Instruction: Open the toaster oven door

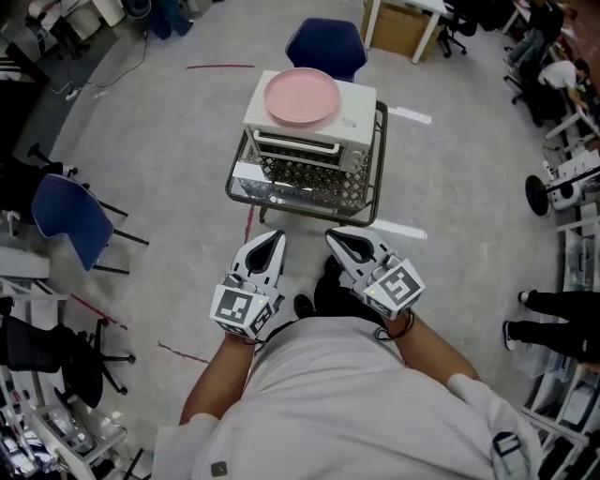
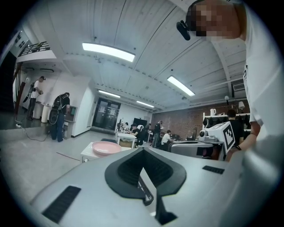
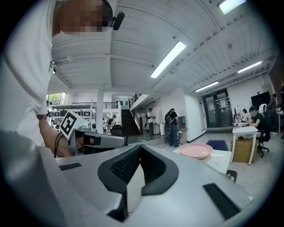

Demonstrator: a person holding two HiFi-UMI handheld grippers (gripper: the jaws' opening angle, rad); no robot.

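A white toaster oven [image 1: 314,127] sits in a wire cart [image 1: 377,173] straight ahead, its front door [image 1: 298,150] facing me. A pink plate [image 1: 302,97] rests on its top. My left gripper [image 1: 272,242] and right gripper [image 1: 339,239] hover side by side close to my body, short of the cart, both shut and holding nothing. In the left gripper view the shut left gripper [image 2: 143,153] points over the pink plate [image 2: 106,147]. In the right gripper view the shut right gripper [image 3: 140,148] has the plate [image 3: 195,150] and oven top [image 3: 219,162] off to its right.
A blue chair [image 1: 325,45] stands behind the cart, another blue chair [image 1: 73,220] at the left. A cardboard box [image 1: 398,26] sits under a table at the back. Racks and equipment line the right side. Red tape marks [image 1: 218,67] cross the grey floor.
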